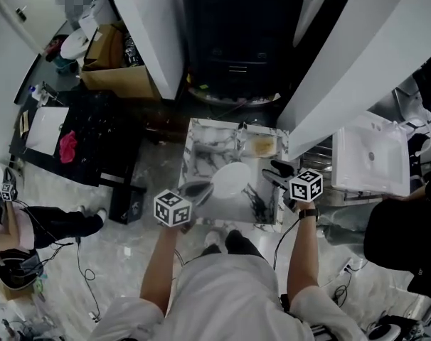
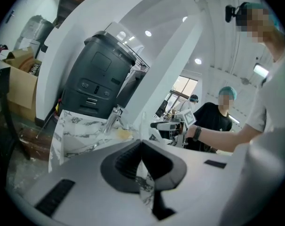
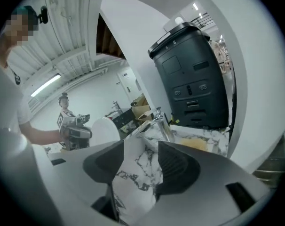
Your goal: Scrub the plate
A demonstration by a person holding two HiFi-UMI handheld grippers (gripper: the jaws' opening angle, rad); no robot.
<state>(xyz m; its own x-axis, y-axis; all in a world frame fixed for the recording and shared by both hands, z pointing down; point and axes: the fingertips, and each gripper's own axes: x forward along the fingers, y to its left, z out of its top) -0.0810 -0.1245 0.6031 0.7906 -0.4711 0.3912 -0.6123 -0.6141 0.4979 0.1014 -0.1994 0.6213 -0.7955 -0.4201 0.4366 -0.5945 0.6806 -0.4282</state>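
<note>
Left gripper (image 1: 197, 190) fingers clamped on plate (image 1: 232, 178) rim over sink (image 1: 201, 130); right gripper (image 1: 273, 171) fingers apart, empty.

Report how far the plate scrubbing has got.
Done: cannot tell; the plate looks plain white. In hand: the left gripper grips its rim over the sink; the right gripper is open, empty. Left: the yellowish pad lies unheld at the sink's back.
</note>
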